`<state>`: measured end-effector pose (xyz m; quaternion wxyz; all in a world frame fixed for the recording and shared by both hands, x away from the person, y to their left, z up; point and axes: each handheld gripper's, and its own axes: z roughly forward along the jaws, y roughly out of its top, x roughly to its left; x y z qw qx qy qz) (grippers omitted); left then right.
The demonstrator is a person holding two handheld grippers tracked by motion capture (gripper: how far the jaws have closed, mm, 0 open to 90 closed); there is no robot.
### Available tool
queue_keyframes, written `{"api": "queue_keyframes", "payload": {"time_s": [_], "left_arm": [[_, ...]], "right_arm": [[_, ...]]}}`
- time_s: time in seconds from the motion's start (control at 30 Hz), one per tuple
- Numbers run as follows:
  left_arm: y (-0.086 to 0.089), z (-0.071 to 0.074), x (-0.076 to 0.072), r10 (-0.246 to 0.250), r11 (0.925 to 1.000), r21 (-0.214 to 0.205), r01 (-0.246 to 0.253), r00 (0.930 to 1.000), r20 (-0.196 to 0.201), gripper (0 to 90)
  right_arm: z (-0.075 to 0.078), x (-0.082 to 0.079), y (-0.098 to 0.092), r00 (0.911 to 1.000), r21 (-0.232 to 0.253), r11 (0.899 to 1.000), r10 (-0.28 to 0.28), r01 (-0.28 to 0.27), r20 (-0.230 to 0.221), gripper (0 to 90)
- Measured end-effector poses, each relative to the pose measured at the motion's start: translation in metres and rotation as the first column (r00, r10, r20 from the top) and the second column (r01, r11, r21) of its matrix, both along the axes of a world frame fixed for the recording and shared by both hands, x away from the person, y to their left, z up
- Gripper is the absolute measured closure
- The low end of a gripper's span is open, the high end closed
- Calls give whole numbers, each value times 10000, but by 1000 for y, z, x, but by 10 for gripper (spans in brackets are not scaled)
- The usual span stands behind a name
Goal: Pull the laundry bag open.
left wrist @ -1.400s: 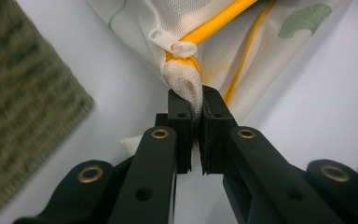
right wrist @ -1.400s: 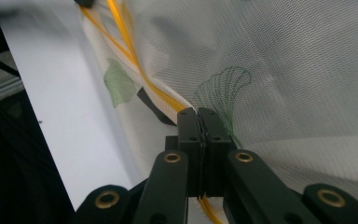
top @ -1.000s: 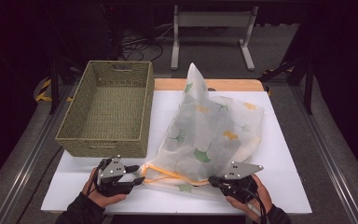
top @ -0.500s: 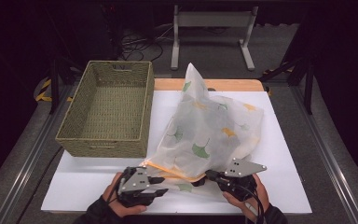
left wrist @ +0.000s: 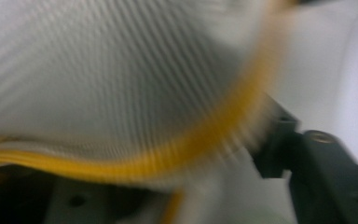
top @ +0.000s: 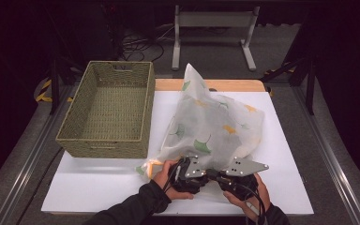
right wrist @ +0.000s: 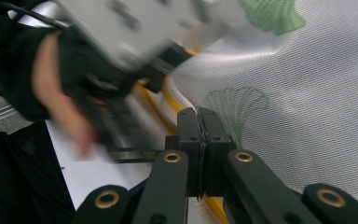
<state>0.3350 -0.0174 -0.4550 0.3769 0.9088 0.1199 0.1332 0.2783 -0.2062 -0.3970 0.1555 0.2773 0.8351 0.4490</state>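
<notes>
Mesh bag's [top: 215,124] yellow hem pinched in right gripper's [right wrist: 198,126] closed fingers; left gripper [top: 187,169] alongside, grip unclear.

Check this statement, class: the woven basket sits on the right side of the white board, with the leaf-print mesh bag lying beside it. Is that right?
One detail is wrong: the woven basket sits on the left side of the white board, not the right. The high view shows this. The leaf-print mesh bag does lie beside it, to its right.

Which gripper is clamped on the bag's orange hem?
The right gripper: its jaws are pressed together on the mesh bag hem. The left gripper has jaws apart, with hem across them.
</notes>
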Motion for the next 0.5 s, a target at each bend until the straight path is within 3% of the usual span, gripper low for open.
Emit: {"api": "queue_keyframes", "payload": {"time_s": [0.03,0.07,0.17,0.23,0.27,0.33,0.37,0.43,0.5], "left_arm": [[-1,-1,4,195,9998,-94,-196,9997,-154,617],[0,-5,12,649,9979,7,-649,9978,104,747],[6,-8,22,1056,9941,-235,-1058,9944,-95,819],[9,-8,27,1980,9796,-377,-1975,9801,116,834],[9,-8,27,1980,9796,-377,-1975,9801,116,835],[11,-8,27,2563,9650,-646,-2543,9662,258,835],[12,-8,28,2641,9625,-688,-2625,9644,141,835],[15,-7,27,2509,9637,-904,-2512,9679,-146,811],[19,-6,25,2201,9685,-1041,-2260,9733,-658,704]], "right_arm": [[0,0,0,10000,31,10000,-8,8,-14,893],[1,-1,-2,10000,89,10000,11,-11,-43,894],[3,-3,-5,10000,158,9998,84,-84,-11,894],[5,-7,-7,9996,261,9993,271,-271,11,895],[6,-9,-9,9996,260,9993,285,-286,27,895],[5,-10,-12,9993,227,9991,360,-359,-48,894],[4,-10,-13,9992,137,9992,379,-378,-101,894],[0,-9,-15,9993,15,9995,307,-307,-236,894],[-4,-7,-16,9995,-211,9997,152,-158,-294,894]]}}
